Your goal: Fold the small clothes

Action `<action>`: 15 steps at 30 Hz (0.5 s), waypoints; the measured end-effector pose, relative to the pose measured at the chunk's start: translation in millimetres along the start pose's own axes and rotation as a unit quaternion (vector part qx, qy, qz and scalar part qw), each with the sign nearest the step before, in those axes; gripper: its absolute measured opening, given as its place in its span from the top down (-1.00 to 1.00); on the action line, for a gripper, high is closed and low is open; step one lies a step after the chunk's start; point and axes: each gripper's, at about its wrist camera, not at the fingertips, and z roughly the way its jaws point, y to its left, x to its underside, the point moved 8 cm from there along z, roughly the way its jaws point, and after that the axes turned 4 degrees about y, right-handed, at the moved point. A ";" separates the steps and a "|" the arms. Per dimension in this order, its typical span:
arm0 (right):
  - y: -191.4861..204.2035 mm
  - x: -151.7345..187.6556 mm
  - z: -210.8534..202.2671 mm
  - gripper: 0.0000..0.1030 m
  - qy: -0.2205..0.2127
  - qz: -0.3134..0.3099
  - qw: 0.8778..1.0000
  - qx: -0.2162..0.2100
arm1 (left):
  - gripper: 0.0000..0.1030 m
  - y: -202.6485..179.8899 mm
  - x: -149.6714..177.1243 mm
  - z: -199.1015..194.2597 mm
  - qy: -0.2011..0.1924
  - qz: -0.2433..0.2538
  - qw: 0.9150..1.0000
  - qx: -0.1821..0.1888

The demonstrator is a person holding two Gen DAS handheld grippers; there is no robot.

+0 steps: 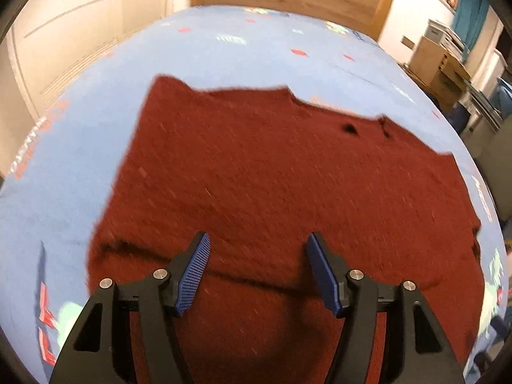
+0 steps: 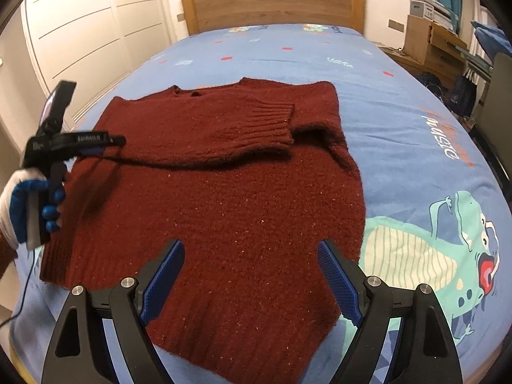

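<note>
1. Bed [image 2: 400, 102]: covered by a light blue sheet printed with small red marks, lettering and a cartoon dinosaur [image 2: 448, 256]. It fills most of both views. A wooden headboard [image 2: 272, 3] stands at the far end.

2. Wardrobe [image 2: 80, 32]: white panelled doors, along the left side of the bed in the right wrist view.

3. Sweater [image 2: 224, 208]: dark red knit, laid flat on the sheet near the foot of the bed, with the neckline toward the headboard and the ribbed hem toward the cameras. One sleeve [image 2: 249, 128] is folded across the chest, its ribbed cuff resting on the body near the right shoulder area. In the left wrist view the sweater [image 1: 272, 176] appears blurred and spans the centre of the frame.

4. Right gripper [image 2: 251, 281]: black frame, blue ribbed pads. It sits above the lower part of the sweater. The jaws stand wide apart; nothing is between the pads, and no fabric is grasped.

5. Left gripper [image 1: 257, 272]: same construction. It sits above the sweater near a dark fold line. The jaws are parted, with no fabric pinched between the pads. In the right wrist view the left gripper [image 2: 105, 142] points at the left edge of the sweater beside the folded sleeve.

6. Gloved hand [image 2: 28, 204]: white and blue glove, wrapped around the left gripper's handle at the left edge of the right wrist view.
</note>
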 end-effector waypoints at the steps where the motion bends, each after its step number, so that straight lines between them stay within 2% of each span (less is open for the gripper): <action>1: 0.4 0.0 0.1 -0.68 0.000 0.000 1.000 0.000 | -0.12 5.6 -5.7 1.5 -0.002 -0.008 1.000 -0.005; 3: -0.3 -0.7 0.3 -0.68 -0.001 0.000 1.000 0.001 | -0.12 13.4 -13.2 12.9 0.003 -0.017 1.000 -0.014; 6: -2.0 -0.5 -0.7 -0.68 -0.003 0.003 1.000 0.002 | -0.18 15.2 -0.1 27.8 0.013 -0.005 1.000 -0.027; 8: -3.2 0.3 1.4 -0.68 -0.002 0.006 1.000 0.001 | -0.32 10.3 6.8 26.1 0.001 0.010 0.999 -0.037; 12: -3.3 5.2 3.0 -0.68 0.003 0.009 1.000 -0.002 | -0.56 13.0 21.6 24.6 0.005 -0.010 1.000 -0.025; 13: -2.5 6.2 2.7 -0.68 0.002 0.010 1.000 -0.003 | -0.68 14.0 27.6 25.1 0.013 -0.013 0.999 -0.026; 15: -0.3 8.3 0.9 -0.68 0.002 0.011 1.000 -0.004 | -0.68 15.6 36.4 20.7 0.014 -0.016 0.999 -0.023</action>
